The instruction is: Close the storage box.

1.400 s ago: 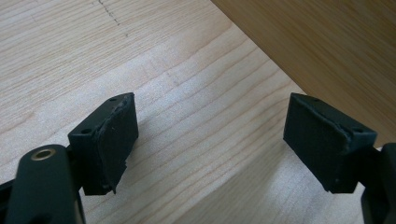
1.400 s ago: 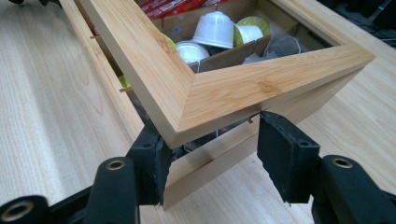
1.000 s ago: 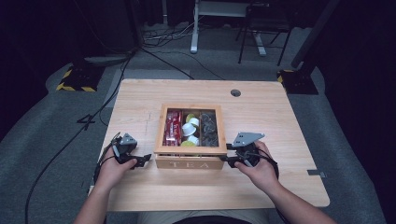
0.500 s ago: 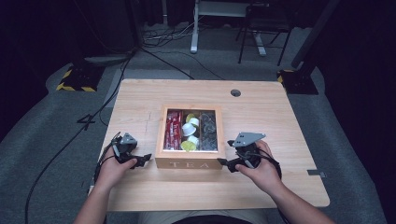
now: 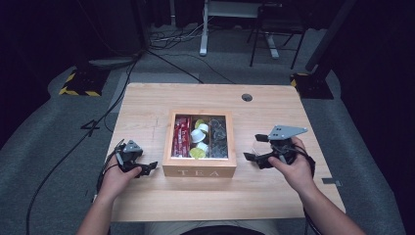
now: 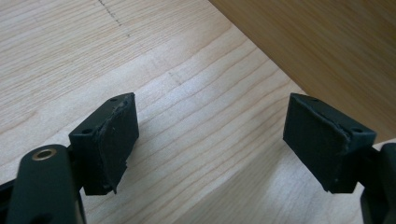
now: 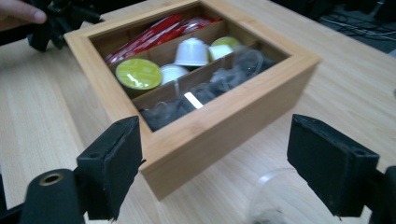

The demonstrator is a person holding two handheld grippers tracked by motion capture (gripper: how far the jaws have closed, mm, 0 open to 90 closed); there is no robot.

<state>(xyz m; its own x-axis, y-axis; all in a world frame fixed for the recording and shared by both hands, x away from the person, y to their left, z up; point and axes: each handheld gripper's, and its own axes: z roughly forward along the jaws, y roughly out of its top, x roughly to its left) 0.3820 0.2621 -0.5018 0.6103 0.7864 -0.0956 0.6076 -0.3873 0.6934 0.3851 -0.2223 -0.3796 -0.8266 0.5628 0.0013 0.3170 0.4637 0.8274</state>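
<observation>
A wooden tea box (image 5: 199,171) marked TEA stands mid-table, seen again in the right gripper view (image 7: 219,126). It holds red packets (image 5: 182,137), white and green capsules (image 5: 199,139) and dark tea bags (image 5: 218,138). My left gripper (image 5: 148,168) rests open on the table just left of the box's front corner; the box's side wall (image 6: 327,37) shows past the left gripper (image 6: 210,140). My right gripper (image 5: 253,148) is open to the right of the box, jaws wide apart and aimed at its corner (image 7: 233,163). A clear wrapper with something dark in it (image 7: 275,198) lies on the table between those jaws.
The light wooden table (image 5: 147,107) has a cable hole (image 5: 247,97) at the back right. A small grey tag (image 5: 329,181) lies near the right edge. Cables trail off the table's left side. Dark floor and chair legs lie beyond.
My right gripper has drawn a little to the right, away from the box's front corner. The left gripper has stayed in place.
</observation>
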